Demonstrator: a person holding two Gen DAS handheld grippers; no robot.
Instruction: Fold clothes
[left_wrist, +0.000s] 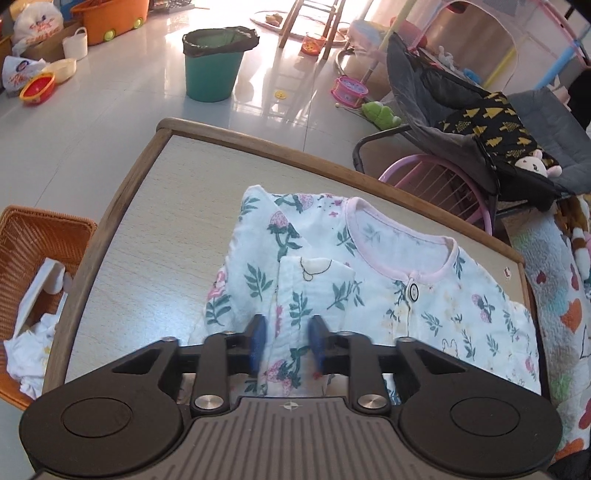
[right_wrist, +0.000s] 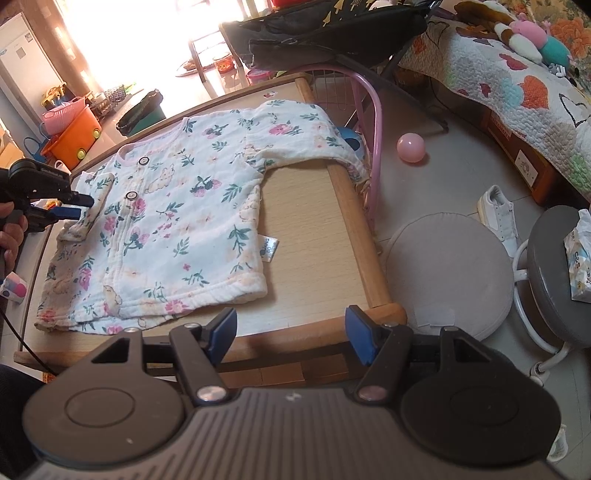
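Observation:
A white floral baby shirt (right_wrist: 177, 221) lies flat, front up, on the wooden table (right_wrist: 306, 229). In the left wrist view the shirt (left_wrist: 388, 295) fills the table's near right part. My left gripper (left_wrist: 287, 343) is shut on the shirt's left sleeve (left_wrist: 291, 295), and the cuff stands up between the blue pads, folded in over the chest. The right wrist view shows that left gripper (right_wrist: 79, 206) at the shirt's left edge, held by a hand. My right gripper (right_wrist: 291, 332) hangs open over the table's near edge, with nothing between its fingers. The other sleeve (right_wrist: 295, 125) drapes over the far right edge.
A wicker basket (left_wrist: 40, 251) with white cloth stands left of the table. A green bin (left_wrist: 214, 70) is on the floor beyond. A dark baby bouncer (left_wrist: 480, 122), a pink ball (right_wrist: 410, 147), a round cushion (right_wrist: 450, 273), a grey stool (right_wrist: 557, 273) and a quilted bed (right_wrist: 517, 85) lie to the right.

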